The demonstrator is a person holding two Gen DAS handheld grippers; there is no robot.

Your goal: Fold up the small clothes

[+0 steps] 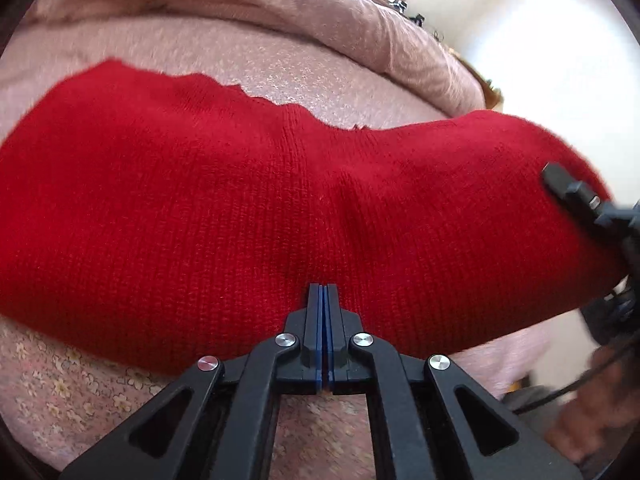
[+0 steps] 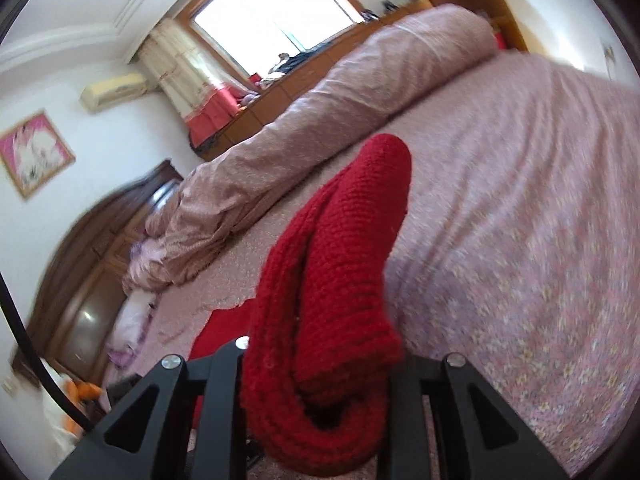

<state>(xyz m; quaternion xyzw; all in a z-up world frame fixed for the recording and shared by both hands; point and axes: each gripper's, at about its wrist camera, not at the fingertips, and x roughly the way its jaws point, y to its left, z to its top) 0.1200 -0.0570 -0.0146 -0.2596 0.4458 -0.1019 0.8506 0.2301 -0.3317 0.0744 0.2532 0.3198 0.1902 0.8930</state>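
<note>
Red knit sweater lies across the bed just ahead of my closed, empty left claw, while my right claw holds one bunched end raised (mid-fold, I judge), to lay over next.

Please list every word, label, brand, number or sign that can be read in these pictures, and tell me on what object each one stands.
None: no readable text in either view.
Red knit garment: no label or tag showing.
Framed picture on the wall: an image only, blurred, no words legible.
Air conditioner: any brand mark is too small and blurred to read.
</note>
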